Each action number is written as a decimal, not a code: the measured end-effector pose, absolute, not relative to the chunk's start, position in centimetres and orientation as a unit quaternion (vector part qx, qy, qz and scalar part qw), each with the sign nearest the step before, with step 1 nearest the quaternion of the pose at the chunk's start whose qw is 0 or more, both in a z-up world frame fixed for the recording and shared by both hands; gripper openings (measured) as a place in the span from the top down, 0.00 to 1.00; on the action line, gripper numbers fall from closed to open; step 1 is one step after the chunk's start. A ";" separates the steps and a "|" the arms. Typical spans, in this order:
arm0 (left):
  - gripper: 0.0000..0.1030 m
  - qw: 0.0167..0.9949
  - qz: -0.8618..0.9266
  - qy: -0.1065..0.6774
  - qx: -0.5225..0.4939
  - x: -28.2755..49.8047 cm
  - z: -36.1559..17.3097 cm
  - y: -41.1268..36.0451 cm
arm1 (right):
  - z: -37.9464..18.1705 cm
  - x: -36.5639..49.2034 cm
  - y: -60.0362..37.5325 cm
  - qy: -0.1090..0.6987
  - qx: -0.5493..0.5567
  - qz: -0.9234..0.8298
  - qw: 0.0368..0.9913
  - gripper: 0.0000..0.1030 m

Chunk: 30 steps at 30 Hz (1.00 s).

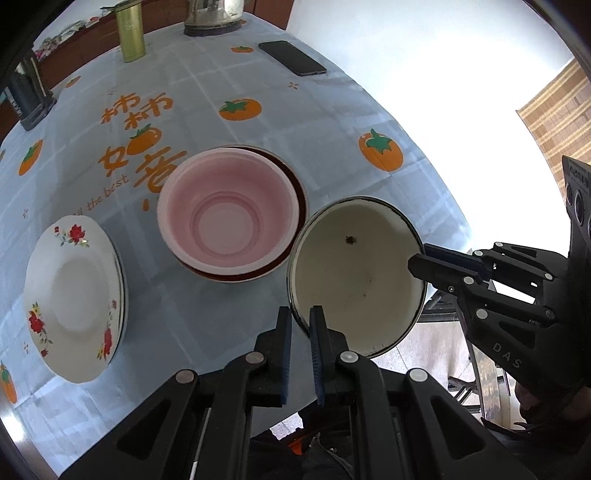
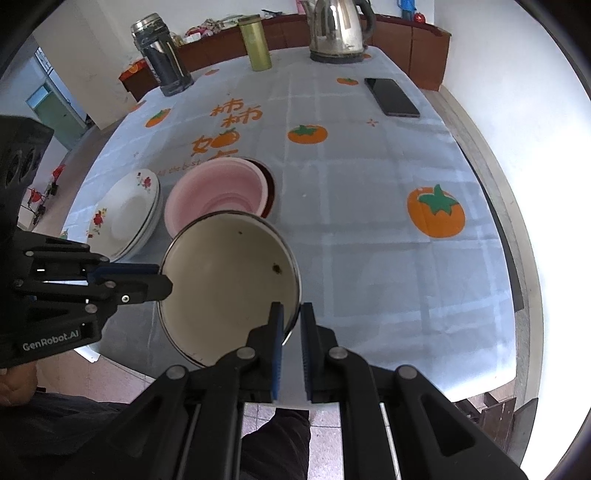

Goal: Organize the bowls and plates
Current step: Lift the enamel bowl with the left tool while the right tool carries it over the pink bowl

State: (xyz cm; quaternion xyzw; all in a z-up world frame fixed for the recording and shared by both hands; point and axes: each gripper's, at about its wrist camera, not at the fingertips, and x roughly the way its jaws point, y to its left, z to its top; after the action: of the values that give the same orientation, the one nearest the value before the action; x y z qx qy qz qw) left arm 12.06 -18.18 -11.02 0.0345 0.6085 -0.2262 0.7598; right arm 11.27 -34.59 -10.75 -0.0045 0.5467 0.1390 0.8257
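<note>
Left wrist view: the left hand-held gripper is clamped on the near rim of one cream enamel bowl, and there's the right hand-held gripper pinching the opposite rim. Both are closed tight on it, and the bowl hangs tilted above the surface's front edge, clear of the cloth.

Count the rest: one pink bowl sits nested in a dark red dish at the centre, and to its left a stack of white flowered plates. At least two plate rims show in the right wrist view; an exact count I can't give.

The surface wears a pale blue checked cloth printed with orange persimmons and orange lettering. Along the far side stand one steel kettle, one green canister, one dark jar with a metal lid and one black phone lying flat. Behind runs a low brown cabinet against white walls, and tiled floor shows below the front edge.
</note>
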 end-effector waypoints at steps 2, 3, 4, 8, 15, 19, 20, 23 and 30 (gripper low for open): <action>0.90 0.762 -0.223 0.607 0.031 12.2 -10.8 -17.8 | -10.7 11.4 -34.3 0.546 -0.004 0.142 0.826 0.91; 0.90 0.763 -0.222 0.606 0.030 12.2 -10.7 -17.6 | -10.6 11.6 -34.0 0.545 -0.005 0.145 0.826 0.91; 0.90 0.764 -0.220 0.606 0.029 12.3 -10.7 -17.4 | -10.5 11.7 -33.8 0.544 -0.006 0.146 0.826 0.91; 0.90 0.767 -0.213 0.605 0.025 12.5 -10.4 -16.6 | -10.2 12.2 -33.1 0.540 -0.009 0.154 0.827 0.91; 0.90 0.771 -0.204 0.603 0.022 13.1 -10.1 -15.7 | -10.0 13.1 -31.9 0.537 -0.013 0.163 0.828 0.91; 0.90 0.772 -0.199 0.604 0.021 13.6 -10.0 -15.0 | -10.0 13.5 -31.4 0.536 -0.016 0.167 0.827 0.91; 0.90 0.772 -0.197 0.604 0.020 13.7 -9.9 -14.8 | -10.0 13.7 -31.2 0.536 -0.016 0.168 0.827 0.91; 0.90 0.773 -0.194 0.604 0.018 14.0 -9.9 -14.3 | -9.8 14.0 -30.7 0.533 -0.019 0.172 0.828 0.91; 0.90 0.776 -0.190 0.602 0.014 14.5 -9.6 -13.3 | -9.8 14.6 -29.8 0.532 -0.023 0.177 0.828 0.91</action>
State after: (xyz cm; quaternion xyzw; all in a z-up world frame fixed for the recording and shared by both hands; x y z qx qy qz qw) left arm 14.51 -13.30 -9.56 0.0143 0.6018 -0.1895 0.7757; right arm 14.58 -29.83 -9.77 -0.0225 0.5315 0.1766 0.8281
